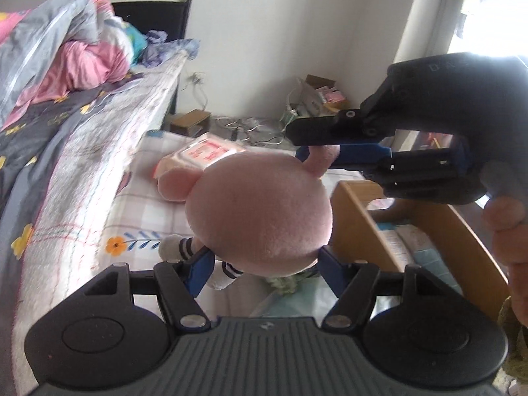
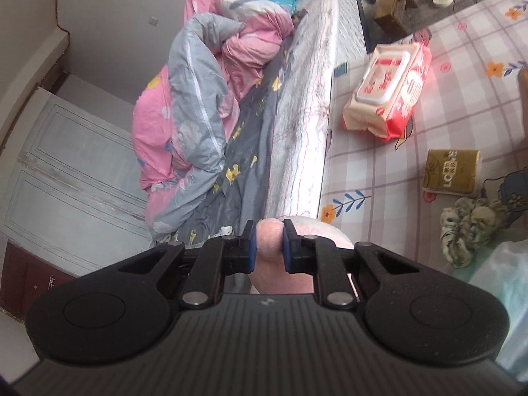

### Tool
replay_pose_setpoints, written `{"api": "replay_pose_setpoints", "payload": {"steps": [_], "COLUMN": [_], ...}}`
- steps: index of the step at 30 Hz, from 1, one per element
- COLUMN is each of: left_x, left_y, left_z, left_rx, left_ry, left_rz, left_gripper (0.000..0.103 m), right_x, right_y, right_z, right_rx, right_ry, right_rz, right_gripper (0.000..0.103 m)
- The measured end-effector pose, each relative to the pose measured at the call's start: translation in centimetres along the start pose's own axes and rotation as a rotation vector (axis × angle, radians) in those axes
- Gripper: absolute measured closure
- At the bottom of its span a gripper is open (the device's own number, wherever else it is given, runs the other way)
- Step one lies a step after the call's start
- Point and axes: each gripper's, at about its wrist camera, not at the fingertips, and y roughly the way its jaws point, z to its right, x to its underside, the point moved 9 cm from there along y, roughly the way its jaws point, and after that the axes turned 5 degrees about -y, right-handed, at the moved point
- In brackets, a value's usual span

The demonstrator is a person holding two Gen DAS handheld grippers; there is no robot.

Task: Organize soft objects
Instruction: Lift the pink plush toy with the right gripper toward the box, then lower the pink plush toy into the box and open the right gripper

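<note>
A pink plush pig (image 1: 260, 204) with striped socks fills the middle of the left wrist view, held in the air above the patterned mat (image 1: 138, 198). My left gripper (image 1: 264, 260) is shut on its lower body. My right gripper (image 1: 307, 148) comes in from the right and is shut on one pink ear (image 1: 321, 160). In the right wrist view that ear (image 2: 269, 241) sits pinched between my right gripper's (image 2: 268, 247) blue pads.
A wooden box (image 1: 422, 227) stands at right below the pig. A wet-wipes pack (image 2: 389, 89), a gold tissue pack (image 2: 452, 173) and a green knitted bundle (image 2: 468, 227) lie on the mat. The bed with a pink-grey quilt (image 2: 198, 105) is at left.
</note>
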Motion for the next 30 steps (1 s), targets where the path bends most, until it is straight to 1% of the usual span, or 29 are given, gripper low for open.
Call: {"api": "replay_pose_setpoints", "payload": {"steps": [3,6,8,12,15,19,21,23,26,28,30], "left_x": [-0.7,-0.7,-0.3,1.3,2.8,4.7,5.2,5.3,5.1,4.6,4.2], "left_y": [0.2,1.3,2.5,5.4,8.2,11.0,11.7,12.2,12.6,12.5,12.1], "left_z": [5.0,10.3,13.6,18.9,21.8,23.6,23.8,23.4,22.9,22.4,21.8], "left_rx": [0.085,0.163,0.205,0.277,0.288,0.271,0.263,0.244,0.224,0.213,0.200], "left_ry": [0.051,0.101,0.128,0.162,0.206,0.243,0.248,0.249,0.239,0.238,0.241], "left_rz": [0.015,0.008,-0.015,-0.092,-0.137,-0.207,-0.222,-0.229,-0.231,-0.216,-0.201], "left_gripper": [0.033,0.033,0.033,0.033,0.031,0.031,0.031,0.031,0.031,0.031,0.031], "right_x": [-1.2,-2.3,-2.8,-2.7,-2.1,-1.5,-1.2,-1.1,-1.1,-1.6,-1.4], "right_y": [-6.2,-12.2,-15.6,-21.6,-24.8,-26.9,-27.0,-27.0,-26.9,-26.2,-25.9], "right_z": [0.5,2.3,4.2,9.0,12.4,18.2,20.7,22.6,24.9,25.5,26.0], "right_rx": [0.014,0.051,0.087,0.149,0.196,0.242,0.254,0.279,0.299,0.345,0.340], "right_ry": [-0.031,-0.036,-0.020,0.052,0.084,0.180,0.228,0.238,0.267,0.246,0.247], "right_rz": [0.090,0.171,0.216,0.280,0.310,0.318,0.316,0.321,0.331,0.349,0.343], "right_gripper": [0.089,0.089,0.089,0.089,0.089,0.089,0.089,0.089,0.089,0.089,0.089]}}
